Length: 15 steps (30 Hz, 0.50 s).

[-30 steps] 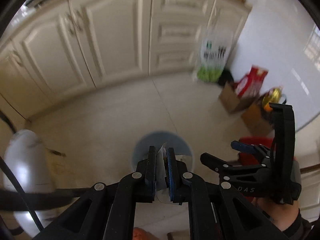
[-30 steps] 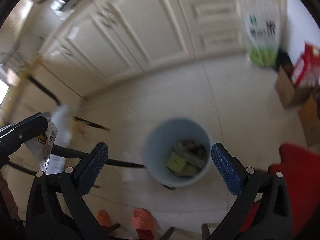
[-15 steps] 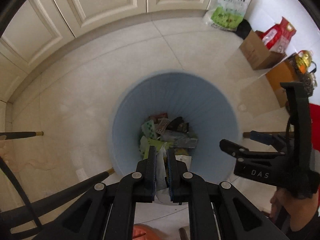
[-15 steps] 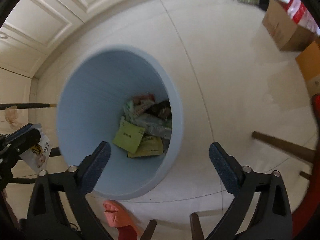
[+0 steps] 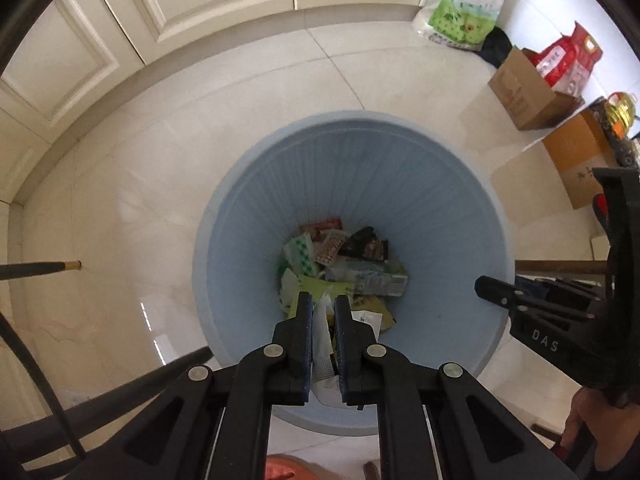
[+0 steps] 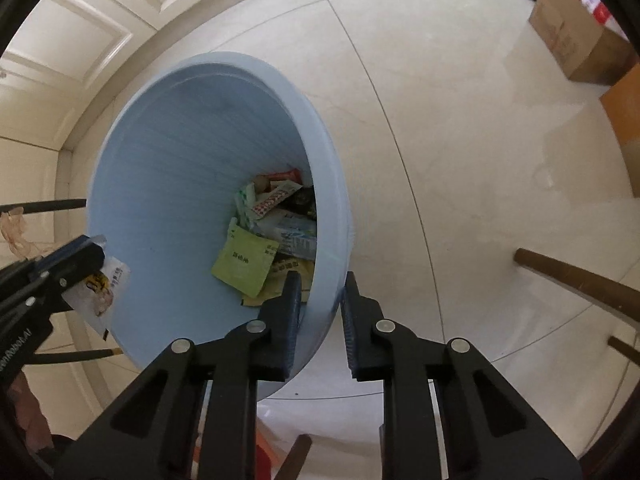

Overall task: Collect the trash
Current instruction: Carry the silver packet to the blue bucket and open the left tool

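Both of your grippers dropped from high above the floor to the mouth of the blue bin (image 5: 248,248) over the last second, and the bin swelled to fill each view. Your right gripper (image 6: 320,286) had just been closing: its jaws, wide apart a second ago, now straddled the bin's near rim, one finger inside and one outside. Whether the pads actually pressed on the rim could not be told.

Your left gripper (image 5: 323,308) stayed clenched on a white wrapper (image 5: 321,332). From the left wrist you saw that wrapper only edge-on, a thin pale strip between the pads, running along the fingers and poking a little past the tips. From the right wrist you saw its printed face (image 6: 105,286), with a tiger-like picture and dark lettering, hanging below the left gripper (image 6: 86,254) just over the bin's left rim; its long axis slanted down and to the right in that view.

Only the left wrist looked straight down the bin onto the pile of packets at the bottom, and it also showed the right gripper (image 5: 492,288) and your hand (image 5: 588,416) at the far right. A rice bag (image 5: 464,4) and a cardboard box (image 5: 520,92) stood against the wall.
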Tool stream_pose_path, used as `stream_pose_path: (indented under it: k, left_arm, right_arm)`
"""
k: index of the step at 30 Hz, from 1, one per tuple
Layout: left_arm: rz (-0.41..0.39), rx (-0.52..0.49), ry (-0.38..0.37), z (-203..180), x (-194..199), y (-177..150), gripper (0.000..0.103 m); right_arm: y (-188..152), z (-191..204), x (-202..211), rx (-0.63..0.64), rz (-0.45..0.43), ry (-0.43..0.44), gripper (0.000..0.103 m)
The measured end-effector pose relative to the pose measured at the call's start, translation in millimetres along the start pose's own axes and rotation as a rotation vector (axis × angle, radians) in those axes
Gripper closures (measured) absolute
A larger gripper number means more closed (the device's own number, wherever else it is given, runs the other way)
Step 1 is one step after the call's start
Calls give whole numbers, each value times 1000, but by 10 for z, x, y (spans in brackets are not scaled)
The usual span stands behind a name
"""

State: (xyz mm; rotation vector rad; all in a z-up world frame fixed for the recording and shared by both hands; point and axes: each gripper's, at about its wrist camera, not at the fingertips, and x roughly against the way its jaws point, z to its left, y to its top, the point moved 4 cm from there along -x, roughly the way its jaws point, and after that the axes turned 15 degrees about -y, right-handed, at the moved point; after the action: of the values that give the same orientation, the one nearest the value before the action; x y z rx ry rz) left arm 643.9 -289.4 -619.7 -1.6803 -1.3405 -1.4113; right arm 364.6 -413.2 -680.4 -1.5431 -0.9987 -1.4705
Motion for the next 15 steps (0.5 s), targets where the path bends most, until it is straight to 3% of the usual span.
stream_pose_path:
  k: [3,6,7,8,10,15]
  left_arm:
    - [-15,-4,1,-8,100,-21,94]
    - [-37,-26,21,-22,168,-39,83]
    - [-38,-27,25,-15,196,-54,75]
    - [-35,-25,27,-11,211,-63,57]
    - [-36,-26,52,2,279,-90,33]
    - [-77,-37,77,-41,496,-168,24]
  right_arm:
    - [-32,-33,-18,-4,1,6,84]
    - [-57,-29,-40,-5,0,6,84]
    - [-66,-26,-36,-6,0,5,84]
    - [-36,-12,-61,-6,1,4,84]
    - [-20,-7,-74,-8,3,1,84]
    - [-24,40,29,-15,-27,-22,78]
